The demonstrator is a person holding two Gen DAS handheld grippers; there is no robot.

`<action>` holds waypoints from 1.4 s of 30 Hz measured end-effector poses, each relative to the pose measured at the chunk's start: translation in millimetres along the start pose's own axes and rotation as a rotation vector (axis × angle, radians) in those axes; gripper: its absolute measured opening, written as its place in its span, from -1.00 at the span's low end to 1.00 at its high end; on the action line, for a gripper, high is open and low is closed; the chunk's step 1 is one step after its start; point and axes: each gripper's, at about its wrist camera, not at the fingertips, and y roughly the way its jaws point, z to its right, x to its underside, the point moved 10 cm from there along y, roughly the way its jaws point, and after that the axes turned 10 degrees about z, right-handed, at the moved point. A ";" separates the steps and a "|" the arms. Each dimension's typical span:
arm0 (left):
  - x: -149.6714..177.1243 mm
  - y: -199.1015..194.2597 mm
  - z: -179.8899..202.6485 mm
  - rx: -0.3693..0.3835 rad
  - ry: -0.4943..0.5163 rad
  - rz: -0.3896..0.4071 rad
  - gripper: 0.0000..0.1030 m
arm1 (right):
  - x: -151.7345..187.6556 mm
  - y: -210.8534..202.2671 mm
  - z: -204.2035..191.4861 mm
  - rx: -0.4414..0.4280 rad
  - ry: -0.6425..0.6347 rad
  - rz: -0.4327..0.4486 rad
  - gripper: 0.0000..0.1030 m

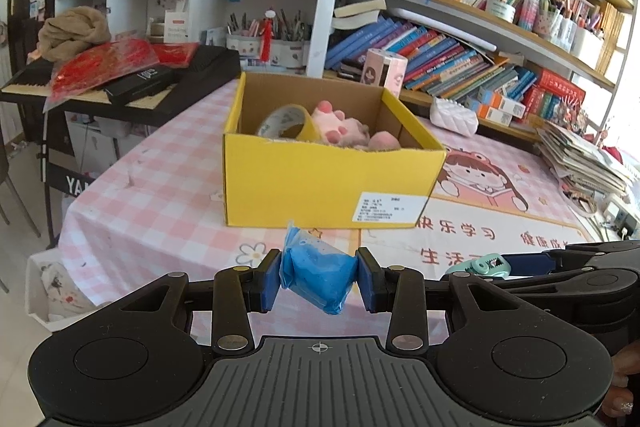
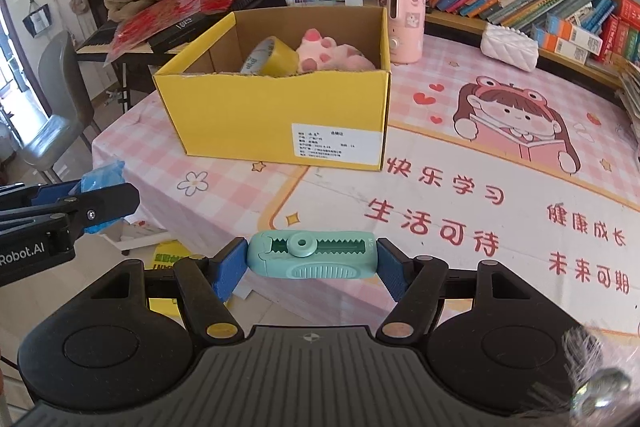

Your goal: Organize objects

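My left gripper (image 1: 319,277) is shut on a blue packet (image 1: 320,277) wrapped in clear plastic, held above the table's near edge. My right gripper (image 2: 312,259) is shut on a mint-green utility knife (image 2: 312,255), gripped end to end. Ahead of both stands an open yellow cardboard box (image 1: 332,183) (image 2: 276,115) on the pink checked tablecloth. Inside it lie a roll of yellow tape (image 1: 286,121) (image 2: 268,61) and a pink plush paw (image 1: 340,127) (image 2: 332,55). The left gripper (image 2: 96,205) with its blue packet (image 2: 100,175) shows at the left of the right wrist view.
A pink cylindrical device (image 2: 402,15) stands right behind the box, a white quilted pouch (image 2: 510,47) to its right. Bookshelves (image 1: 460,27) line the back. A keyboard (image 1: 120,79) piled with red items stands left of the table. A stack of papers (image 1: 584,159) sits at the right.
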 end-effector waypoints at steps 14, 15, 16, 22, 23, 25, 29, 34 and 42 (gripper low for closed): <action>-60.0 48.4 -8.0 -0.030 0.023 0.087 -0.27 | -77.3 33.3 11.1 -0.007 -0.012 0.119 0.29; -64.4 54.1 -8.4 -0.033 0.025 0.090 -0.27 | -84.7 36.9 12.4 -0.009 -0.012 0.129 0.29; -69.1 60.0 -8.7 -0.036 0.026 0.094 -0.27 | -92.5 40.6 14.3 -0.010 -0.014 0.140 0.29; -90.8 101.0 -11.5 -0.062 0.040 0.099 -0.27 | -138.4 69.8 30.3 -0.009 -0.018 0.187 0.29; -92.3 109.4 -12.0 -0.068 0.041 0.093 -0.27 | -145.2 75.5 33.0 -0.008 -0.019 0.192 0.29; -93.2 122.8 -12.8 -0.079 0.047 0.080 -0.27 | -156.8 86.0 37.0 -0.011 -0.023 0.202 0.29; -89.2 151.9 -15.7 -0.108 0.065 0.038 -0.27 | -173.6 111.6 37.9 -0.031 -0.052 0.194 0.29; -76.1 181.7 -22.2 -0.149 0.058 -0.034 -0.27 | -179.5 144.2 30.5 -0.067 -0.103 0.166 0.29; -53.7 211.5 -17.4 -0.165 0.081 -0.131 -0.27 | -174.7 186.8 18.1 -0.102 -0.147 0.096 0.29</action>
